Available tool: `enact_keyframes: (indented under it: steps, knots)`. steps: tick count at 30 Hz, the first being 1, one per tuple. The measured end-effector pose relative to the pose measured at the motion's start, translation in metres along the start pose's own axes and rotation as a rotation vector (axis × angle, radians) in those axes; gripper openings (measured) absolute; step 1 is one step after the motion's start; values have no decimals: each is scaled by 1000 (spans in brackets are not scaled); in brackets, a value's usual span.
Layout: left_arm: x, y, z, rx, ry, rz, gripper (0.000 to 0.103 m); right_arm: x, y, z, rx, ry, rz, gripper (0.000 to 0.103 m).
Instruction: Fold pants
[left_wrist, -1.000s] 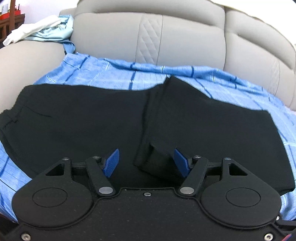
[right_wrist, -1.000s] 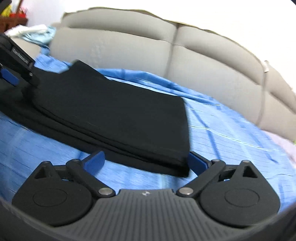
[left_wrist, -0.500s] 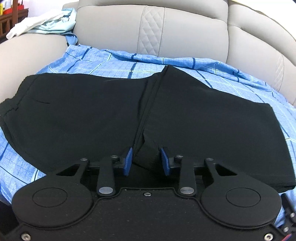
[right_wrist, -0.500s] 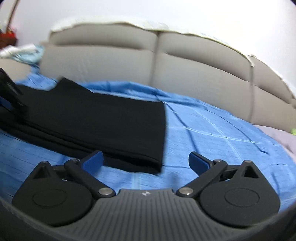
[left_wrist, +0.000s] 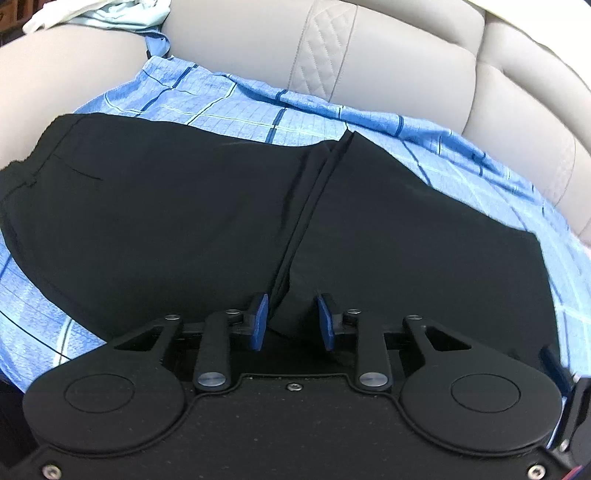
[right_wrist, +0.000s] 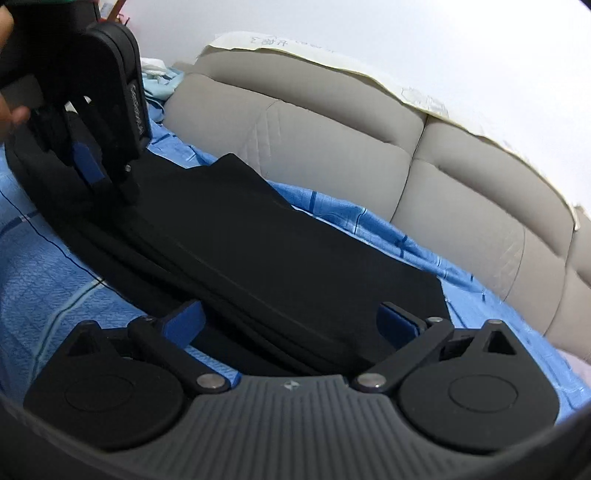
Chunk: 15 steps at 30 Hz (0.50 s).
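Black pants (left_wrist: 184, 229) lie folded on a blue checked sheet (left_wrist: 229, 107) on a beige sofa. The legs are doubled back over the upper part, with the fold edge running down the middle. My left gripper (left_wrist: 291, 323) is shut on the near end of that folded edge. It also shows in the right wrist view (right_wrist: 88, 162) at upper left, over the pants (right_wrist: 280, 258). My right gripper (right_wrist: 291, 325) is open, its jaws straddling the near right corner of the folded pants without closing on it.
The sofa backrest (left_wrist: 388, 62) rises behind the sheet. A pale garment (left_wrist: 99, 14) lies on the sofa arm at the far left. The sheet (right_wrist: 48, 266) spreads past the pants on both sides. A white wall (right_wrist: 443, 48) stands behind.
My left gripper closed from wide open onto the fold edge of the pants. My right gripper swung away and came back, open, around the right corner of the pants.
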<state>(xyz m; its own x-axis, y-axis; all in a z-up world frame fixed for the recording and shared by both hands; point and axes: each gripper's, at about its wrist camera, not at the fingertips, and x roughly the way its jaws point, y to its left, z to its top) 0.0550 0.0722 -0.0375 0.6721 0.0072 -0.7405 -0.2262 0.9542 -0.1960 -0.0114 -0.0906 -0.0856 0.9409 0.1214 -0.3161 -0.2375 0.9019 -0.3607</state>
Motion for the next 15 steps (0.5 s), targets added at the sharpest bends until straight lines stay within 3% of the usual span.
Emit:
enact_keyframes:
  steps: [3,6,11,15]
  knots:
    - [5,-5,-6,54,33,28,28,3,-16,-6,50,31,-56,103]
    - [5,-12,-11,92,17,47,28,-1,-36,-13,108,56,-85,103]
    - [7,-14,-5,60,54,33,29,-29,-53,-15,244,-37,20,103]
    - [13,-12,9,17,126,45,29,-11,-23,-4,108,-22,15,103]
